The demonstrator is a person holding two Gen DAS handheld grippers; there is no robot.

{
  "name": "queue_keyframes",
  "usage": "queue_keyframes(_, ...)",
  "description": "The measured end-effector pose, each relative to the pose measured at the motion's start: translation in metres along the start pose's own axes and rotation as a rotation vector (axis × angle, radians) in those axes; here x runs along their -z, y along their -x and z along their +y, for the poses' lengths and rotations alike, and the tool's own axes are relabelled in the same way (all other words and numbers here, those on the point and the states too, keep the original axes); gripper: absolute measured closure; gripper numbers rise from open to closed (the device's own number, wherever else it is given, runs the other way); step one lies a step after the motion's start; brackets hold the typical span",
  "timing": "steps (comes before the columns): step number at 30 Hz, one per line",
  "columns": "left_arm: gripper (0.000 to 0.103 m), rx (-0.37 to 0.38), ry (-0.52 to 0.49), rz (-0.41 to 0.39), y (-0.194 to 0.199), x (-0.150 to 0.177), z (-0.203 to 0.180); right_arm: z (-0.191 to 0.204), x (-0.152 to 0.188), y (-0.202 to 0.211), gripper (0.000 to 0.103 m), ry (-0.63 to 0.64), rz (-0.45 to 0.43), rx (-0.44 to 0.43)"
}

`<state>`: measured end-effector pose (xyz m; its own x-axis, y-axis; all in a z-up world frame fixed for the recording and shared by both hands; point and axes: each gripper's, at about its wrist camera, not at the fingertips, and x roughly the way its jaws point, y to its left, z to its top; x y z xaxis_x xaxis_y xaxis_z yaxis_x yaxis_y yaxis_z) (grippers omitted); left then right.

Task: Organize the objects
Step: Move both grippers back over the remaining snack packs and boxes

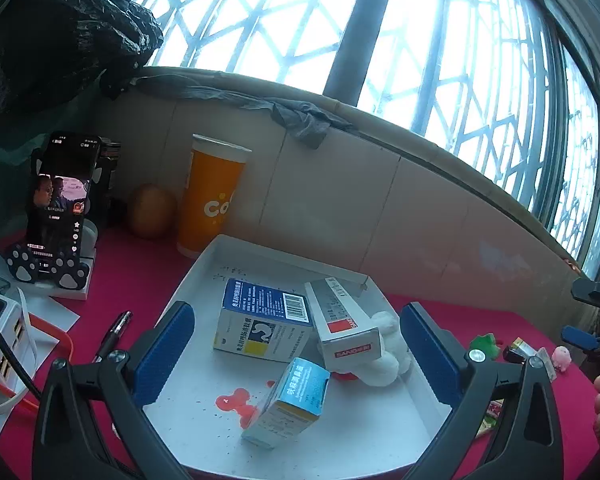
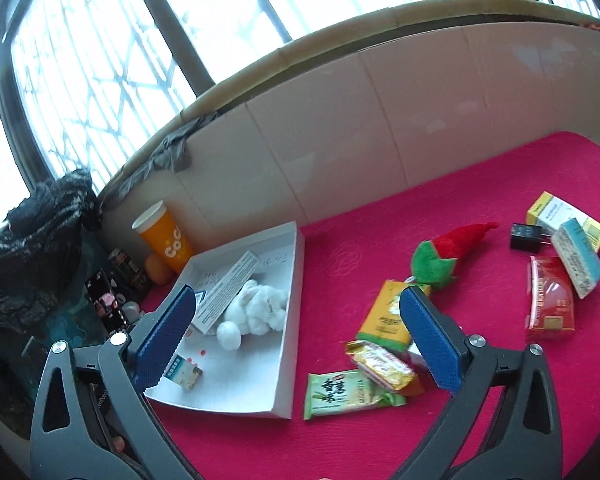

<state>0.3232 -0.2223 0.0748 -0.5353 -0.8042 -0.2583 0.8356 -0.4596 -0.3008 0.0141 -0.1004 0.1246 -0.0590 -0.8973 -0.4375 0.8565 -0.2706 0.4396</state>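
objects were partly sorted: the white tray [image 2: 288, 320] on the red cloth [image 2: 480, 200] already held three medicine boxes [image 1: 266, 320] and a white plush rabbit [image 2: 256, 308]. snack packets [image 2: 350, 394], a strawberry plush [image 2: 444, 256] and more boxes [image 2: 564, 220] still lay loose beside it. left gripper [image 1: 296, 354] and right gripper [image 2: 296, 344] both stood spread, empty.
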Motion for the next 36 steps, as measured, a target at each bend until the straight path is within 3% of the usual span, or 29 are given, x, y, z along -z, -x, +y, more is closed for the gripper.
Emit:
queue_keyframes(8, 0.0, 0.008, -0.002, -0.011, 0.002, 0.0, -0.001, -0.047, -0.003, 0.04, 0.0, -0.073, -0.074, 0.083)
queue_keyframes(14, 0.0, 0.112, -0.003, -0.057, 0.012, 0.0, -0.014, -0.085, 0.001, 0.064, 0.0, -0.116, -0.133, 0.163)
queue_keyframes(18, 0.0, 0.157, -0.083, -0.032, 0.016, -0.003, -0.041, -0.111, 0.001, 0.076, 0.0, -0.154, -0.139, 0.203)
queue_keyframes(24, 0.0, 0.236, -0.172, 0.1, 0.011, 0.007, -0.088, -0.147, 0.002, 0.087, 0.0, -0.211, -0.134, 0.273)
queue_keyframes(27, 0.0, 0.308, -0.172, 0.213, 0.004, 0.017, -0.106, -0.164, 0.004, 0.08, 0.0, -0.229, -0.07, 0.303)
queue_keyframes(30, 0.0, 0.37, -0.205, 0.315, -0.004, 0.03, -0.126, -0.176, 0.008, 0.068, 0.0, -0.241, -0.006, 0.274)
queue_keyframes(36, 0.0, 0.417, -0.456, 0.435, -0.023, 0.052, -0.18, -0.175, 0.014, 0.03, 0.0, -0.172, 0.136, 0.316)
